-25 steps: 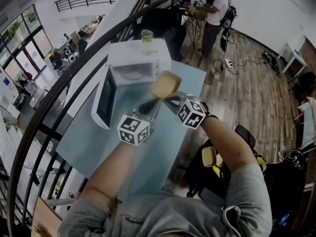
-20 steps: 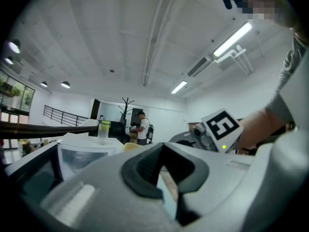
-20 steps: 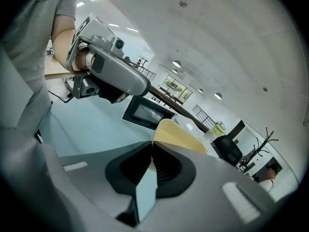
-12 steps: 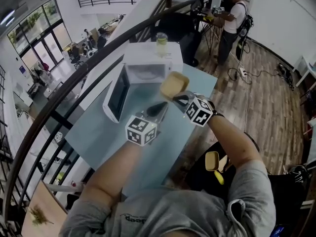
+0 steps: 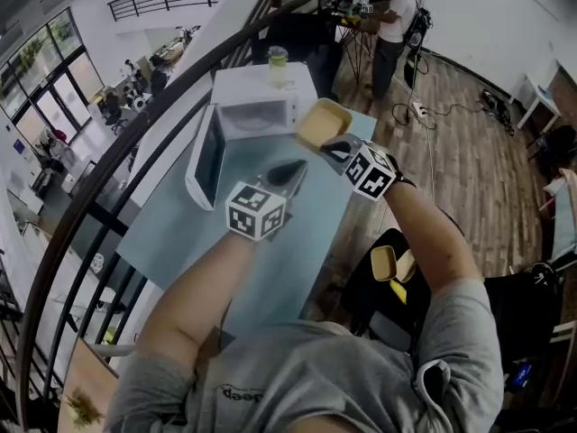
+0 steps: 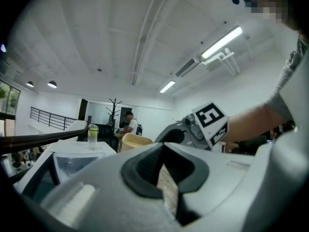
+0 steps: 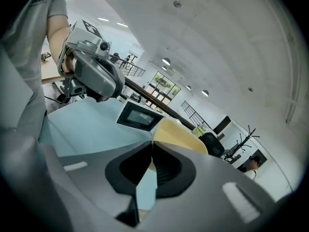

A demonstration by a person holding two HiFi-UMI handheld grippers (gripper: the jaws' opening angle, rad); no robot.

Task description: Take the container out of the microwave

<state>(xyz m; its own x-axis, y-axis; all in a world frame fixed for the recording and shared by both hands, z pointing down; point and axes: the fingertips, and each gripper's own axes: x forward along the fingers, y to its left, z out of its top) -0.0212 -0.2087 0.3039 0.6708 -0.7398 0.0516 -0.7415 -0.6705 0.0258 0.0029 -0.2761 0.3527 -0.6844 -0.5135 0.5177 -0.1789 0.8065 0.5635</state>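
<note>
The container (image 5: 325,123) is a shallow, pale yellow tub. It sits outside the microwave (image 5: 257,106), just in front of the open cavity and toward its right side, above the desk (image 5: 297,233). My right tool (image 5: 332,142) is clenched on the near rim of the container. In the right gripper view, the two dark pads meet on that rim (image 7: 151,144) and the yellow wall of the container (image 7: 178,137) rises directly beyond them. No view shows whether the base of the container touches the desk.

My left tool (image 5: 290,170) is to the left of the container, close to it but apart from it. In the left gripper view, its jaws are pressed together at the tips (image 6: 161,146) with nothing between them. The container (image 6: 135,141) and the marker cube of the right tool show beyond those tips.

The microwave is white and stands at the far end of the pale blue-green desk. Its door (image 5: 203,156) is swung fully open to the left, and the cavity faces me. A jar (image 5: 277,59) with a green lid stands upright on top of the microwave.

A dark curved railing (image 5: 135,142) runs along the left edge of the desk. A person (image 5: 392,21) in a white shirt stands well beyond the desk, on the wooden floor.
</note>
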